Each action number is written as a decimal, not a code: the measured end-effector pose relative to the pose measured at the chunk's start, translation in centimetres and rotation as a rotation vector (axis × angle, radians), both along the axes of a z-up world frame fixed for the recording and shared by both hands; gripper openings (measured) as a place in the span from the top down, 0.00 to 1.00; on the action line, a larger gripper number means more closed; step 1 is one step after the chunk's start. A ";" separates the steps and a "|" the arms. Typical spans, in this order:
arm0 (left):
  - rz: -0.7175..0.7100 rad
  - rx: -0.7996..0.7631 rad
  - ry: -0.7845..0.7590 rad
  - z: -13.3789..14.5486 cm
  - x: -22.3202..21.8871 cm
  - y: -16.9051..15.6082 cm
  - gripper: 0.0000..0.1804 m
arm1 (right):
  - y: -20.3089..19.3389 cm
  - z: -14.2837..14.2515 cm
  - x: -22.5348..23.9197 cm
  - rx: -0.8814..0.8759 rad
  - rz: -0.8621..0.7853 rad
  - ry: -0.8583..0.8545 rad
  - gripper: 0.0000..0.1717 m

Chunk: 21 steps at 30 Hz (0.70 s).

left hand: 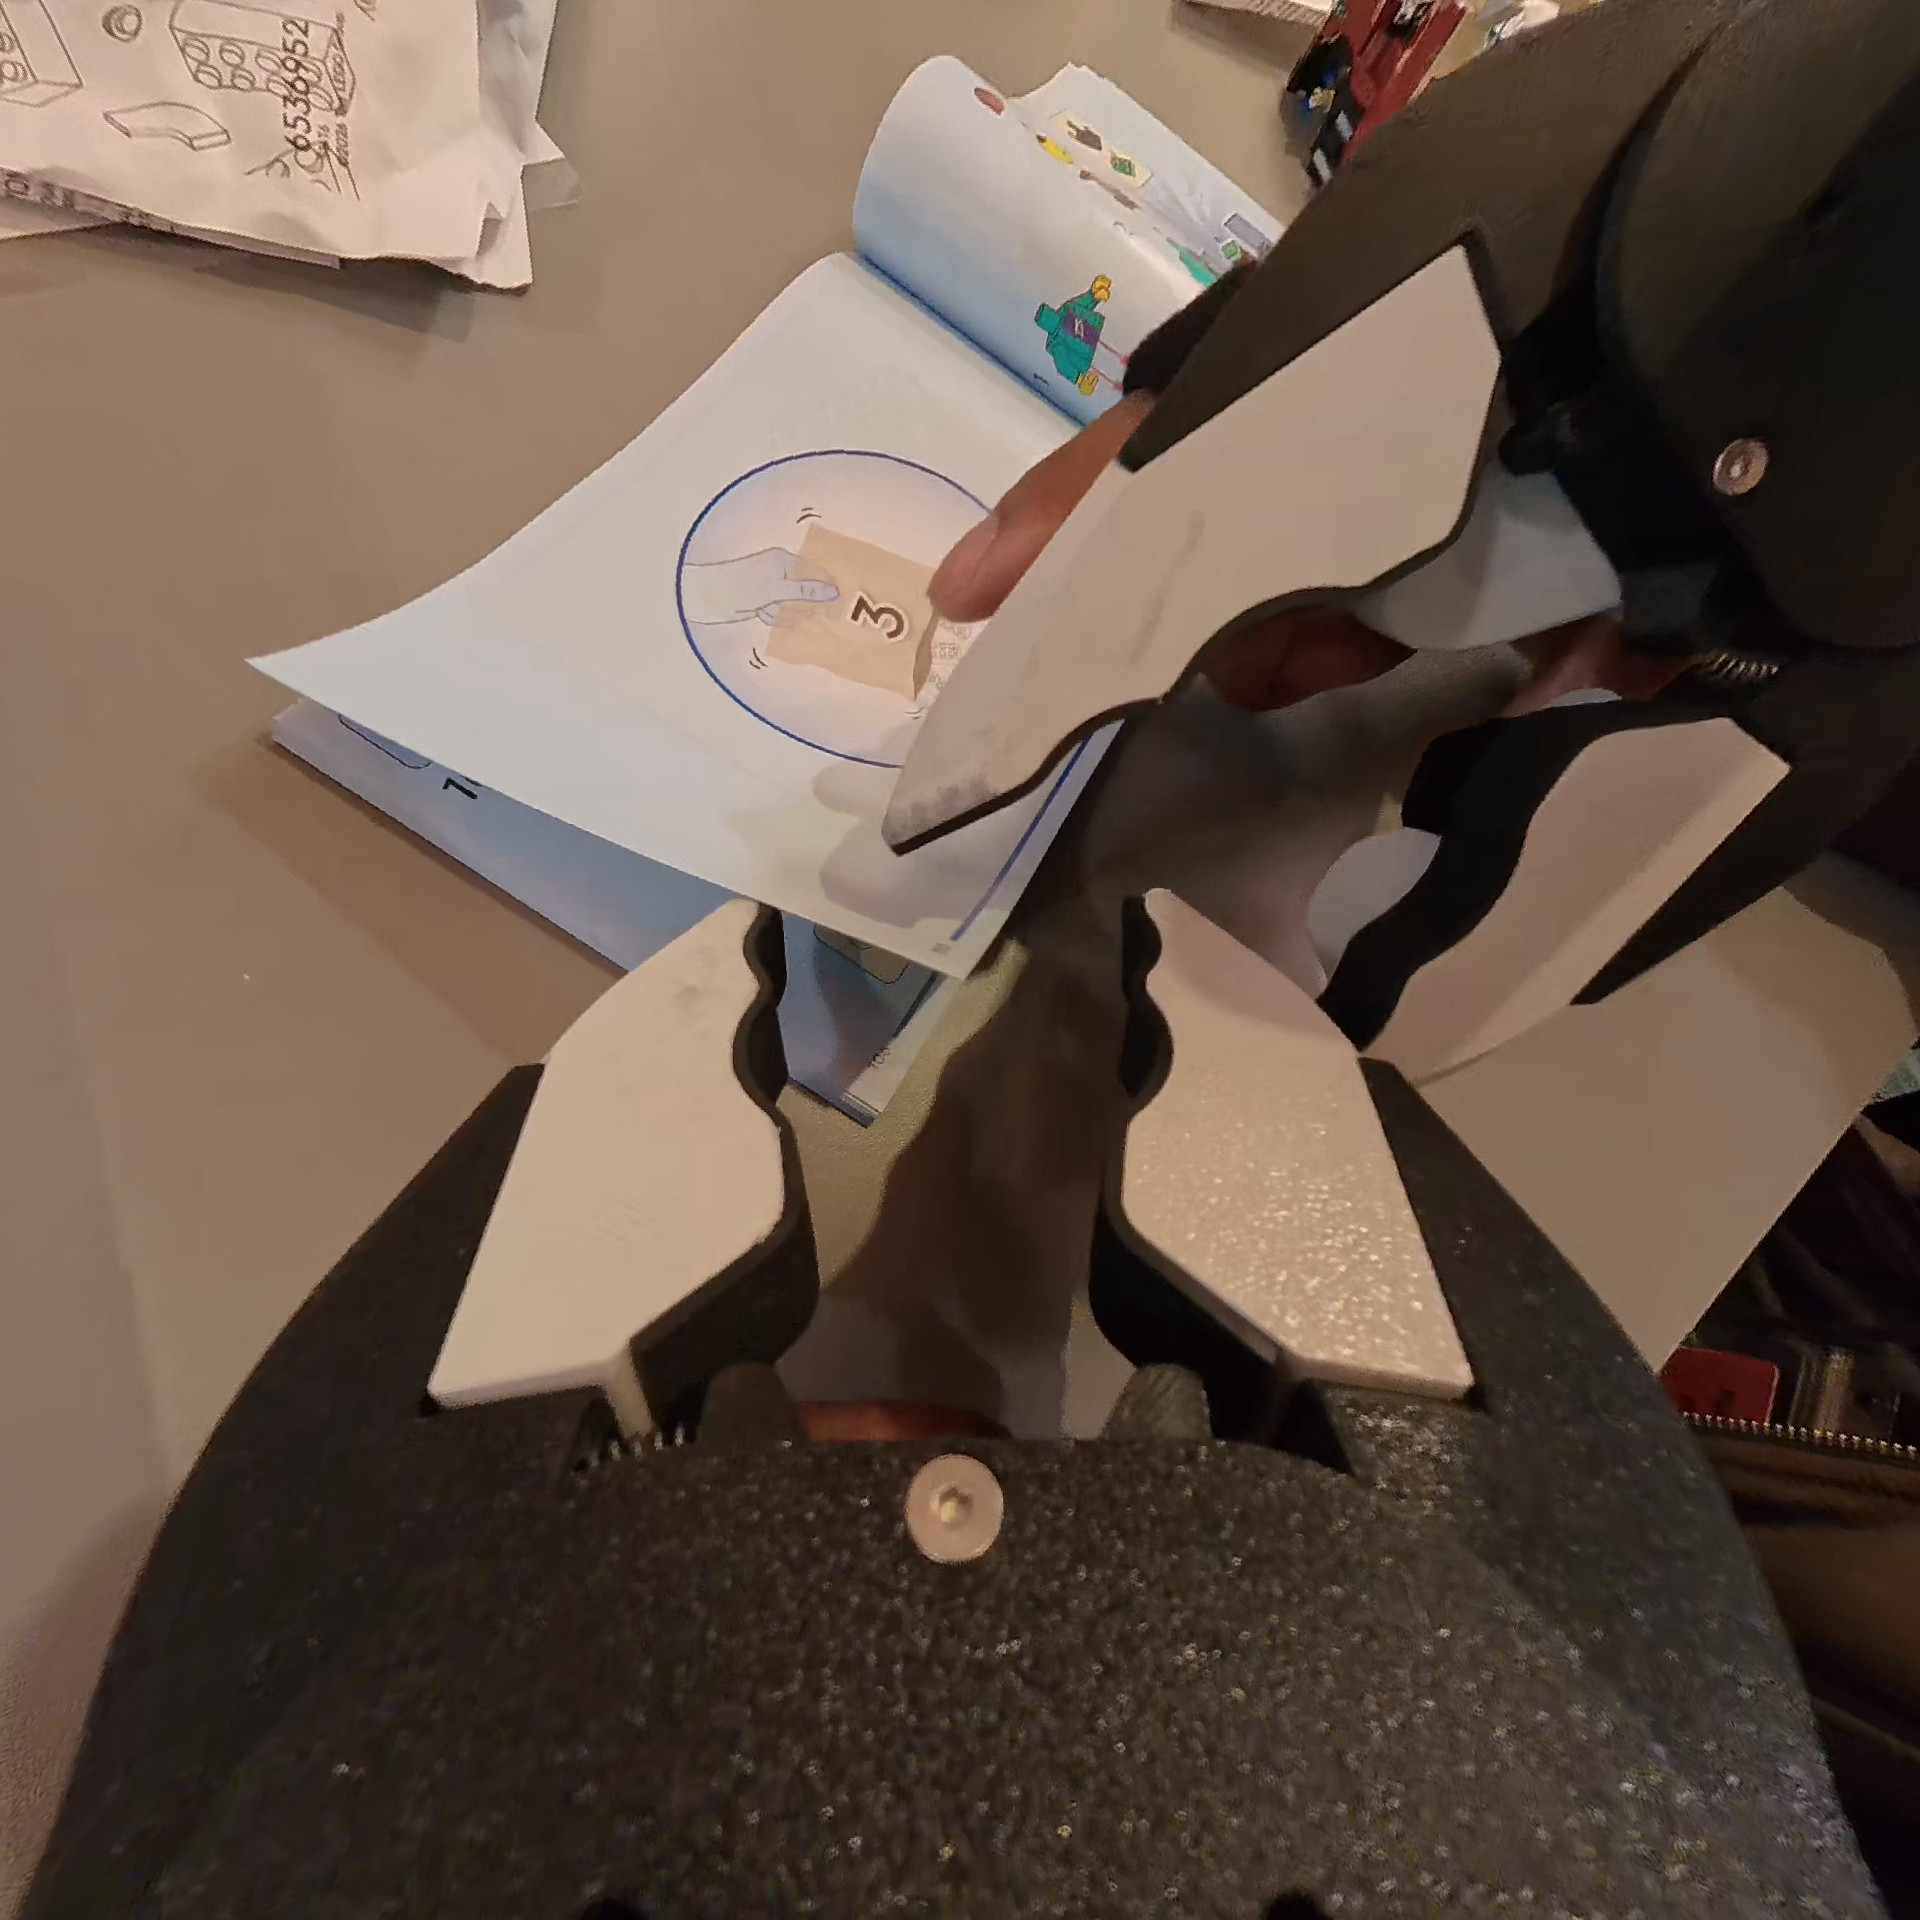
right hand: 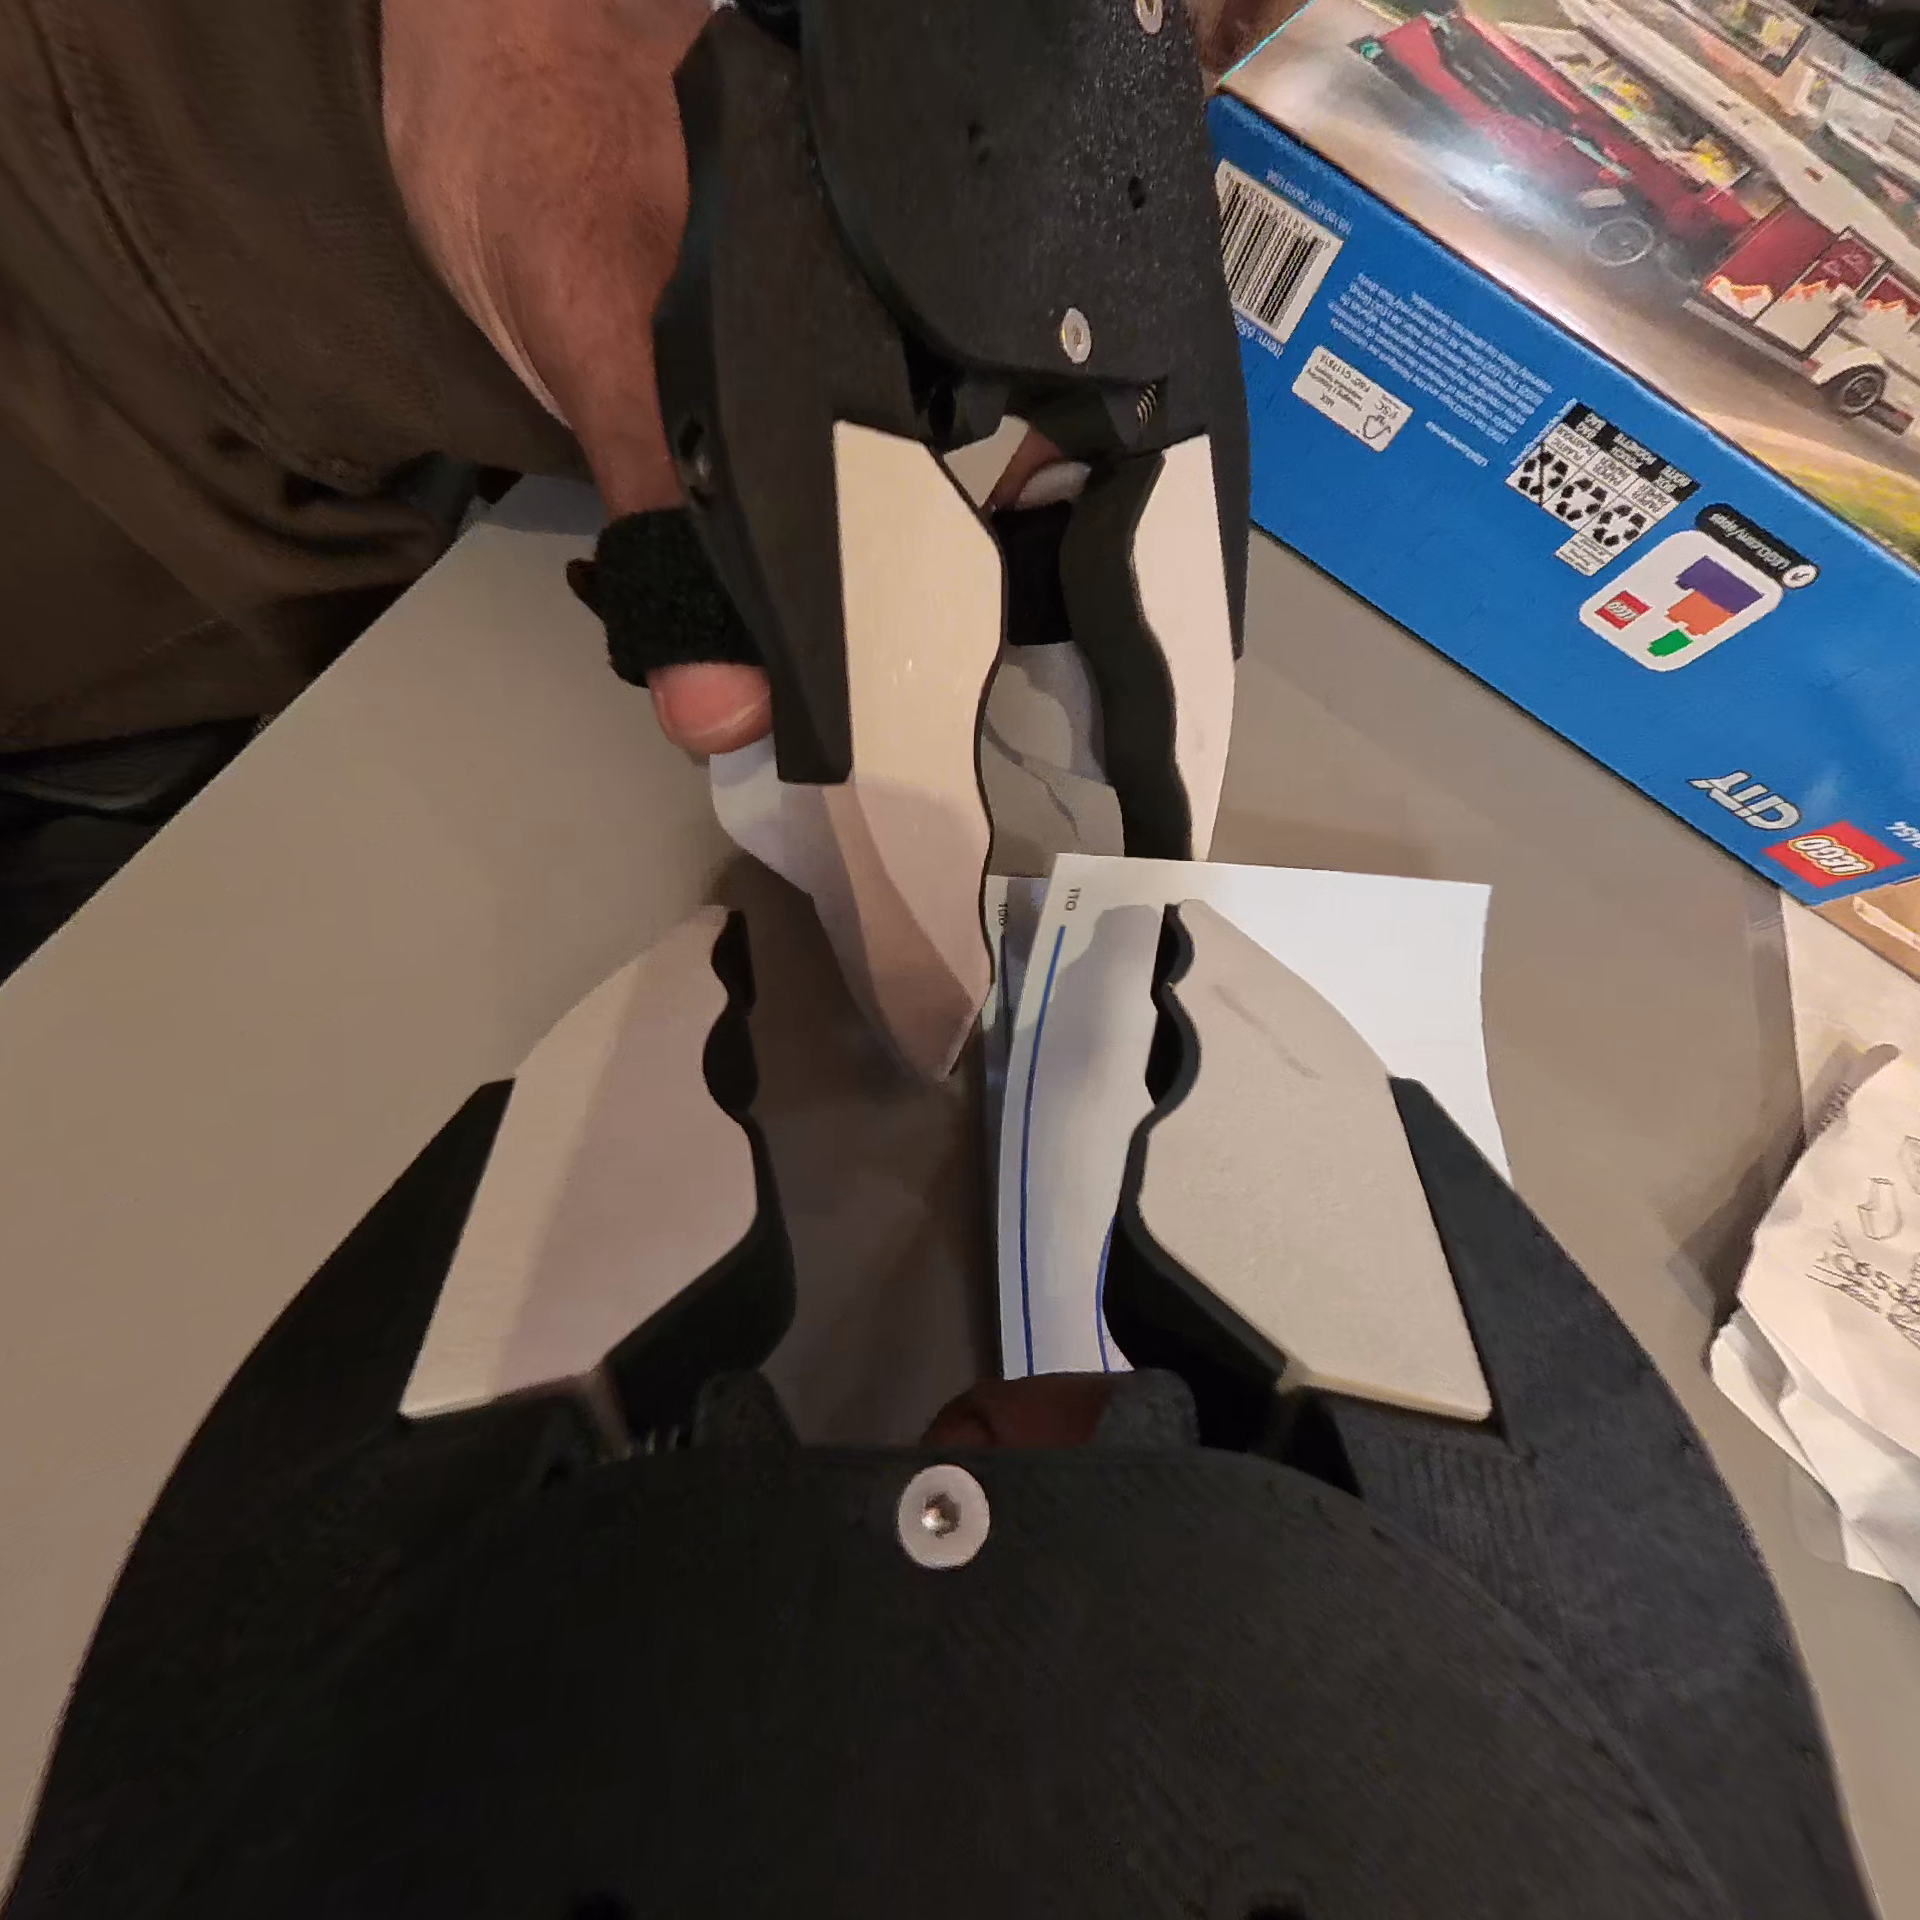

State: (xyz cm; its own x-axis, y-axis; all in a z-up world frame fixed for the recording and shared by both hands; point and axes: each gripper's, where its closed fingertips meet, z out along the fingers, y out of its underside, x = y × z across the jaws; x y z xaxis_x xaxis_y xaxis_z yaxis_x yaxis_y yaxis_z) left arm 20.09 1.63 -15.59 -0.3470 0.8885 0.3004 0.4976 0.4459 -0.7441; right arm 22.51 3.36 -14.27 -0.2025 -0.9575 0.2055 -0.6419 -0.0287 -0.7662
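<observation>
An open instruction booklet (left hand: 644,675) lies on the grey table (left hand: 208,540). Its top page is lifted and curled above the pages beneath. My left gripper (left hand: 951,914) is open and empty, and the page's near corner (left hand: 961,961) sits just beyond its fingertips. My right gripper (right hand: 951,920) is open too. In the left wrist view one of its fingers (left hand: 1039,675) lies over the lifted page and the other (left hand: 1558,883) hangs below and to the right, so the page edge stands between the pads unpressed. In the right wrist view the page (right hand: 1299,987) runs under my right-hand finger, and a left gripper finger (right hand: 914,831) points down beside it.
Crumpled white printed paper bags (left hand: 260,104) lie at the far left and show in the right wrist view (right hand: 1849,1299). A blue toy box (right hand: 1507,436) stands at the far right. A small toy model (left hand: 1371,62) sits behind the booklet. A person's brown sleeve (right hand: 208,312) is close. The grippers are tip to tip, or close to it.
</observation>
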 end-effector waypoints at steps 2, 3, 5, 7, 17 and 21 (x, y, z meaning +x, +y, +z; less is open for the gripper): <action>-0.004 -0.001 0.023 0.4 0.2 0.0 0.66 | -0.4 0.1 -0.3 -0.025 -0.025 0.012 0.59; -0.002 -0.004 0.027 0.5 0.4 -0.1 0.66 | -0.8 0.1 -0.5 -0.039 -0.042 0.019 0.61; 0.013 -0.023 0.010 0.4 1.0 -0.5 0.67 | -1.4 0.0 -0.9 -0.049 -0.074 0.024 0.64; 0.034 -0.035 -0.016 0.1 1.7 -1.0 0.67 | -1.8 -0.1 -1.2 -0.044 -0.099 0.017 0.67; 0.112 -0.009 -0.039 -0.3 2.5 -2.0 0.69 | -2.7 -0.9 -1.8 -0.075 -0.149 0.090 0.69; 0.213 0.043 -0.017 -0.4 3.3 -3.4 0.69 | -2.8 -1.9 -2.0 -0.095 -0.161 0.163 0.69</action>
